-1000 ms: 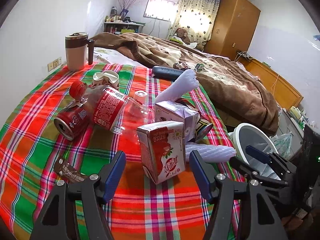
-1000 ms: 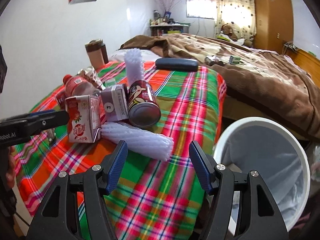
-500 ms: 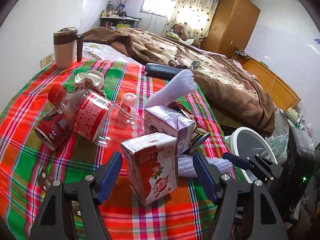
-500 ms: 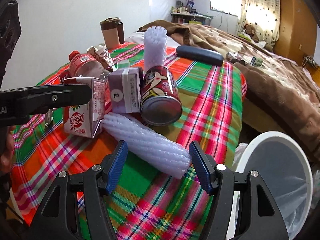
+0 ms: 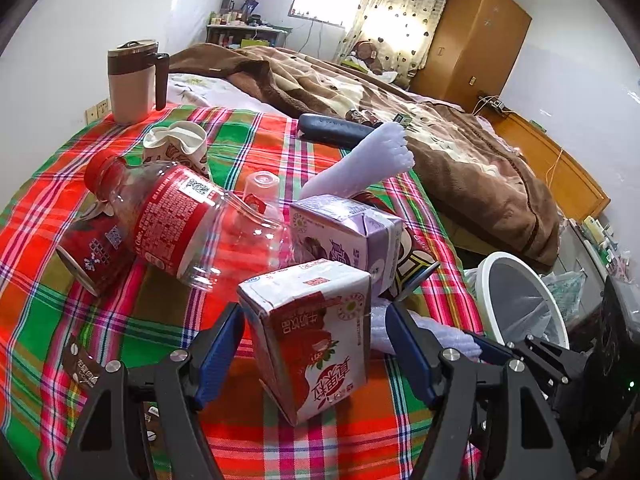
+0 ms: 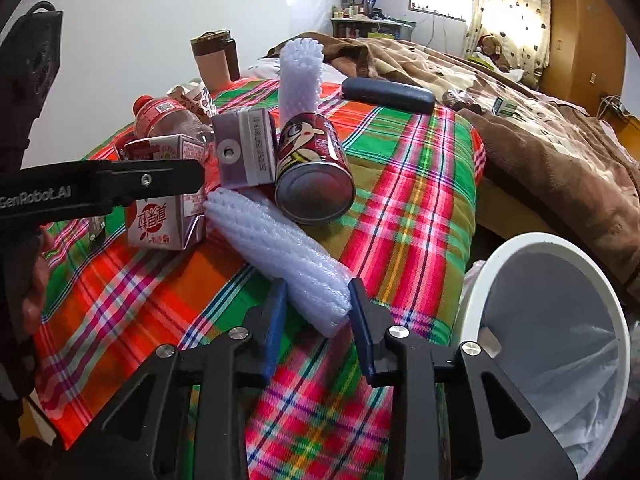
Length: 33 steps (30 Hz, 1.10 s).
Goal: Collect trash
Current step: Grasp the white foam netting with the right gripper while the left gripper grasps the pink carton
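A red milk carton (image 5: pixel 312 340) stands on the plaid blanket (image 5: pixel 248 432), between the fingers of my open left gripper (image 5: pixel 314 309), with small gaps at both pads. A white foam net sleeve (image 6: pixel 280 248) lies beside the carton. My right gripper (image 6: pixel 317 286) is closing its jaws on the sleeve's near end, and both pads touch the foam. Behind lie a purple carton (image 5: pixel 348 232), a red can (image 6: pixel 316 176), a clear bottle with a red label (image 5: pixel 172 216), another can (image 5: pixel 92 256) and a crumpled paper cup (image 5: pixel 176 144).
A white bin (image 6: pixel 552 248) with a plastic liner stands off the bed's right edge. A second foam sleeve (image 6: pixel 300 76) leans upright behind the can. A thermos mug (image 5: pixel 132 80), a black case (image 5: pixel 336 130) and a brown quilt (image 5: pixel 460 152) lie further back.
The right jaws have narrowed from wide apart onto the end of the foam sleeve. The left gripper has come forward so the red carton now sits between its fingers.
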### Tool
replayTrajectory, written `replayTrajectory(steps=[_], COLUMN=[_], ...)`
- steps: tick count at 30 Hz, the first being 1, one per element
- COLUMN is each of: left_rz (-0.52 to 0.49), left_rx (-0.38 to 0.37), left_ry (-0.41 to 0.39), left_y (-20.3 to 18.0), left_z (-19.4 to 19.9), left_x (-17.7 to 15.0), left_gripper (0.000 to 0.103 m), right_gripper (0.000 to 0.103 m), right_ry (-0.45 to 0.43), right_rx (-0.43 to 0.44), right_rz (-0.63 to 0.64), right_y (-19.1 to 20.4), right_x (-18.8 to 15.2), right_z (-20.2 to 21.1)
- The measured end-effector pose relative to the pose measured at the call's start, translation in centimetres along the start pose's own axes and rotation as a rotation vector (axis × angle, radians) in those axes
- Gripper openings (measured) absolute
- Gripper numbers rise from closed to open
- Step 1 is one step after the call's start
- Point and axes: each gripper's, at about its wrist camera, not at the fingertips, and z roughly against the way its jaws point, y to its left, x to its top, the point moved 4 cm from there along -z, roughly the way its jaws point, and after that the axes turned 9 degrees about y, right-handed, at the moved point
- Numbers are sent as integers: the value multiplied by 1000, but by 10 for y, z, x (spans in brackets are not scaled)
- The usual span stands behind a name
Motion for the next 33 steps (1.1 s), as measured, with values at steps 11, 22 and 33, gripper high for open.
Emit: replayTrajectory(steps=[11, 22, 33], left_rz=[-1, 15, -17], left_rx=[11, 22, 36], left_ry=[-5, -33, -73], left_y=[3, 12, 9], left_z=[-3, 8, 33], left_x=[-1, -8, -15], left_gripper=[61, 61, 61], right_gripper=[15, 13, 13], right_ry=[-5, -22, -82], right_rx=[18, 93, 103], right_rz=[-70, -129, -195], right_y=[2, 2, 3], right_x=[-8, -13, -18], right_z=[5, 9, 24])
